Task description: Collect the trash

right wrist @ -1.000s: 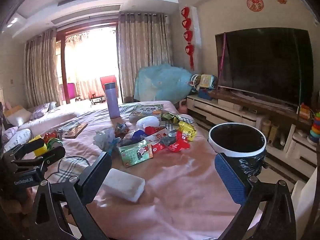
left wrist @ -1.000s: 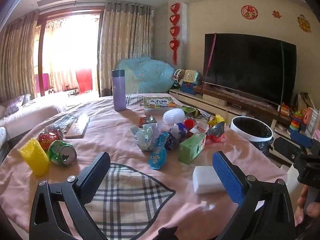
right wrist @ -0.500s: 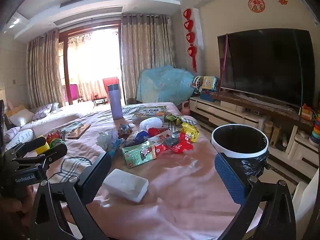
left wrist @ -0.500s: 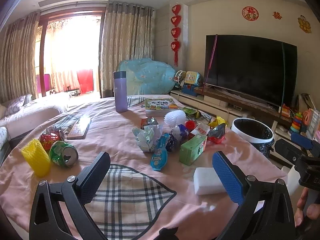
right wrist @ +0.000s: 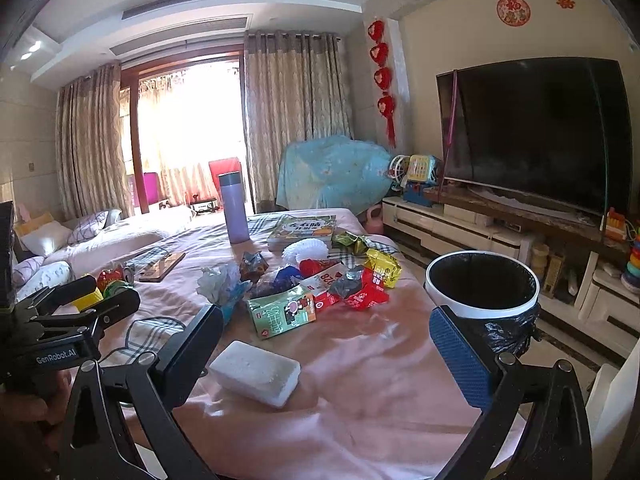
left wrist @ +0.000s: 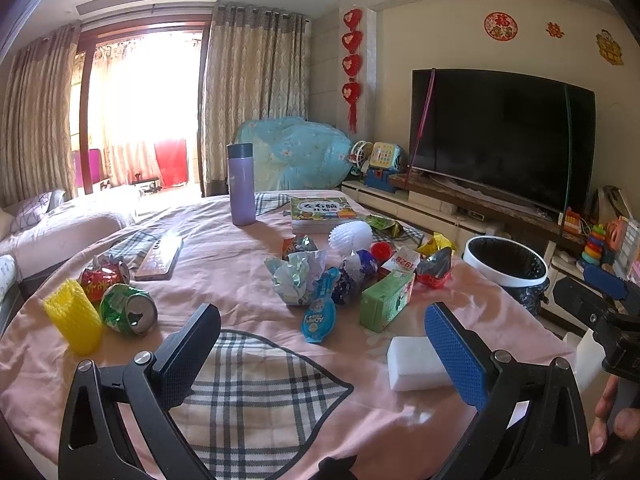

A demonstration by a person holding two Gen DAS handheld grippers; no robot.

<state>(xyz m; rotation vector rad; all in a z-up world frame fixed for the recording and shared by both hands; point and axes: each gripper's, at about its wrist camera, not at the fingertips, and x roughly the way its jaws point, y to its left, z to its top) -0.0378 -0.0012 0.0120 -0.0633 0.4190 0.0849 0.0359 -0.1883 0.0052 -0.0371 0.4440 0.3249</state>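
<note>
A pile of wrappers lies mid-table: a green carton (left wrist: pixel 386 298) (right wrist: pixel 282 316), a blue pouch (left wrist: pixel 320 314), crumpled tissue (left wrist: pixel 296 276), red wrappers (right wrist: pixel 362 292) and a yellow packet (right wrist: pixel 382 266). Crushed green (left wrist: pixel 128 314) and red (left wrist: pixel 104 278) cans and a yellow foam sleeve (left wrist: pixel 74 322) lie at the left. A white bin with a black liner (left wrist: pixel 506 268) (right wrist: pixel 482 286) stands beside the table's right edge. My left gripper (left wrist: pixel 322 344) is open and empty above the near tablecloth. My right gripper (right wrist: pixel 326 350) is open and empty, over a white sponge block (right wrist: pixel 256 372) (left wrist: pixel 416 362).
A purple flask (left wrist: pixel 241 184), a book (left wrist: pixel 322 214), a white spiky ball (left wrist: pixel 350 236) and a remote (left wrist: pixel 160 254) sit further back on the pink tablecloth (right wrist: pixel 380 380). A TV (right wrist: pixel 536 132) and cabinet with toys stand at the right, bedding at the left.
Both grippers have drifted slightly and the views tilt up a little. Both stay open and nothing on the table has moved.
</note>
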